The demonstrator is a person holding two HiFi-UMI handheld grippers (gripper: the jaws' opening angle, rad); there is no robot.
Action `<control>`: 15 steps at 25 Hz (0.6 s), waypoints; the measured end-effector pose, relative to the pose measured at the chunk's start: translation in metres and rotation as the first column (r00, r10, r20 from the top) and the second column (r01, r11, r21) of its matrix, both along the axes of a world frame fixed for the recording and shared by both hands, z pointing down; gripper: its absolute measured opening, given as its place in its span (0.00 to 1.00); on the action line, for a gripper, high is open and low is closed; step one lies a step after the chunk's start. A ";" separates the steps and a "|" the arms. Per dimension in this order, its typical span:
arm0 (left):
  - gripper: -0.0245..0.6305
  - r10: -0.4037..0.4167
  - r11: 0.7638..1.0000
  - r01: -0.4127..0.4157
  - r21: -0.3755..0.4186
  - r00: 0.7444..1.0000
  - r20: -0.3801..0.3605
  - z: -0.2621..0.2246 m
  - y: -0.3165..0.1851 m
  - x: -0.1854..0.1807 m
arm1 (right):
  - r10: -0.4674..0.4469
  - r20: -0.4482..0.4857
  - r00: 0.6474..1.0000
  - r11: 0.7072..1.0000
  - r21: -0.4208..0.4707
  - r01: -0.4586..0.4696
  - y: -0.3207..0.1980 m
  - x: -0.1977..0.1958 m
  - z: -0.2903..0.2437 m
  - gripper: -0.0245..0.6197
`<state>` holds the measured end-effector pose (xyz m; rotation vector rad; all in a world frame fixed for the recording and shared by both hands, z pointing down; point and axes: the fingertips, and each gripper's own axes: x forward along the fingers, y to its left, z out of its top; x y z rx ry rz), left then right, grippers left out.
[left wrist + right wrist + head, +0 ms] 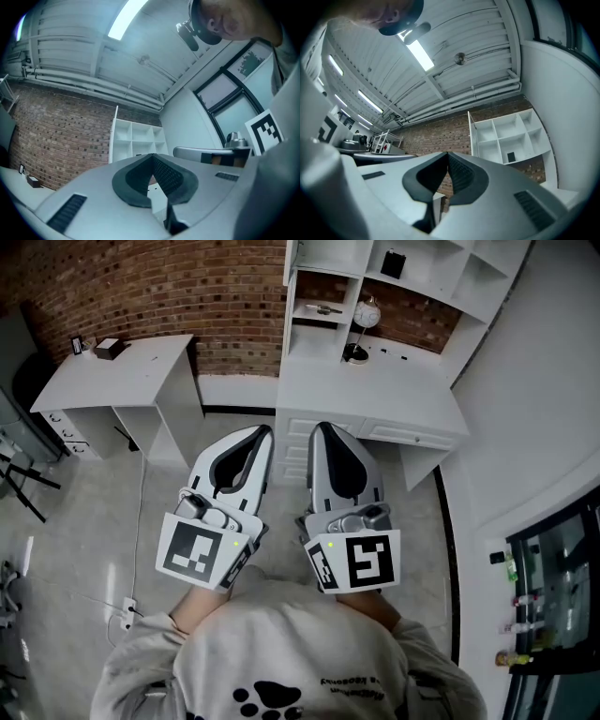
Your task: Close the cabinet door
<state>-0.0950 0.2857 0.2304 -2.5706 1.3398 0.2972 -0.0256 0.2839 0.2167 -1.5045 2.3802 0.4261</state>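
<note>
A white desk point(375, 390) with cabinet fronts point(412, 433) beneath stands ahead of me, and an open white shelf unit point(403, 277) rises above it. A thin white panel point(469, 129) stands along the shelf unit's left edge; whether it is a door I cannot tell. My left gripper point(266, 432) and right gripper point(321, 427) are held side by side, pointing at the desk's front and well short of it. Both are shut with nothing between the pads. The left gripper point(152, 155) and right gripper point(447, 153) each see the shelf unit point(136, 140) beyond their tips.
A second white desk point(122, 371) with small dark items stands at the left against the brick wall point(187, 287). A small globe point(367, 313) sits on the near desk. A cable and power strip point(127, 615) lie on the floor. A glass-fronted case point(553, 587) is at the right.
</note>
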 end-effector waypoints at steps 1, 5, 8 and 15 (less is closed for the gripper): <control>0.05 -0.009 1.000 0.009 0.001 1.000 0.004 0.000 -0.001 -0.001 | -0.007 0.002 1.000 1.000 0.002 0.007 -0.001 0.000 0.001 0.07; 0.05 -0.027 1.000 0.027 0.008 1.000 0.009 -0.002 -0.015 -0.002 | -0.023 -0.002 1.000 1.000 0.002 0.023 -0.012 -0.002 0.000 0.07; 0.05 -0.027 1.000 0.027 0.002 1.000 0.005 0.000 -0.029 -0.003 | -0.022 -0.006 1.000 1.000 0.000 0.022 -0.026 -0.001 -0.001 0.07; 0.05 -0.019 0.999 0.019 0.034 1.000 0.002 -0.003 -0.083 -0.007 | -0.010 -0.022 1.000 0.999 0.038 0.011 -0.076 -0.006 -0.003 0.07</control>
